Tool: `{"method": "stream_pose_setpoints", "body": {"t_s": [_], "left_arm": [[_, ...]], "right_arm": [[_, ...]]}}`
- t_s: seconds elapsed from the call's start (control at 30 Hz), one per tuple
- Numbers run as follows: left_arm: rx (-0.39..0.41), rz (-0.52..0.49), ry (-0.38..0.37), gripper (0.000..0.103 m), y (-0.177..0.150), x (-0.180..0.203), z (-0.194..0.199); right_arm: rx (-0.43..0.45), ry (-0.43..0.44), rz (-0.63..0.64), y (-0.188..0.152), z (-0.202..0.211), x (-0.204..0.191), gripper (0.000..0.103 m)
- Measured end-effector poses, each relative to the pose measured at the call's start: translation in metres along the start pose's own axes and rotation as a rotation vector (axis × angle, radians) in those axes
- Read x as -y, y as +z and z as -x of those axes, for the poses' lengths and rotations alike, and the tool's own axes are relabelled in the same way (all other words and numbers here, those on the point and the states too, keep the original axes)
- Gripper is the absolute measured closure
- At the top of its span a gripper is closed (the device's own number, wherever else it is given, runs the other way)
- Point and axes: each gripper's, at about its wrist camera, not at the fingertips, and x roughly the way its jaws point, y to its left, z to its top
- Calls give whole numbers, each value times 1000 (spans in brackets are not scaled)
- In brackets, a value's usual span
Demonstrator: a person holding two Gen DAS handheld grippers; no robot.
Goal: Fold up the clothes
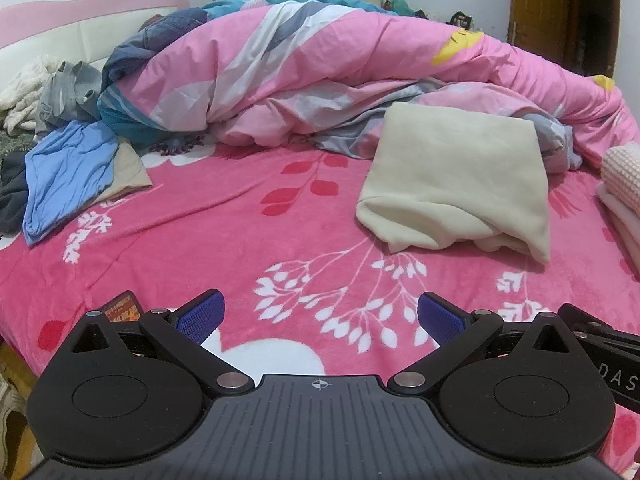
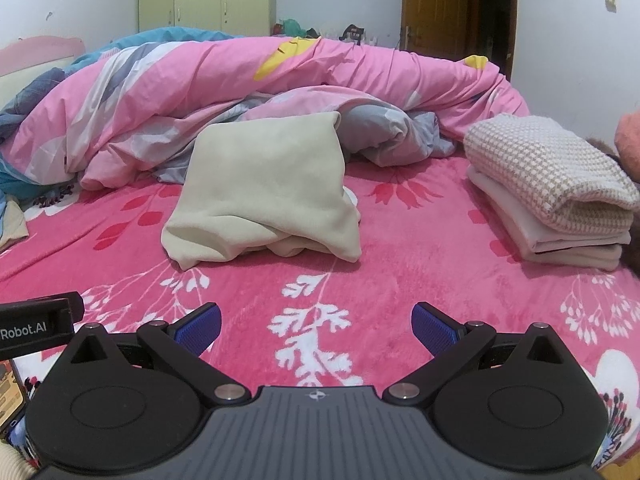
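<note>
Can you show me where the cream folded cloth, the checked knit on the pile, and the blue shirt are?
cream folded cloth (image 2: 264,176): right wrist view, middle of its top face.
checked knit (image 2: 548,168): right wrist view, its upper surface.
blue shirt (image 1: 68,172): left wrist view, centre of the fabric.

"DAS" | right gripper body (image 1: 608,364) || "Robot.AI" | left gripper body (image 2: 36,326)

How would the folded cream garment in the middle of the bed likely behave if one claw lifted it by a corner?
The cream garment would probably go floppy and unfold: its soft layers sag and bunch loosely at the near edge. It looks light for its bulk. On the plush pink blanket, a push would likely rumple it rather than slide it.
</note>
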Motion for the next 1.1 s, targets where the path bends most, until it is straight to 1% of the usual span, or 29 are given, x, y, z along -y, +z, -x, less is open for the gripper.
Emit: {"method": "stream_pose_setpoints", "body": {"t_s": [1.1], "left_arm": [[-16, 0, 17, 0, -1, 1, -5]], "right_arm": [[-2, 4, -7, 1, -5, 1, 0]]}}
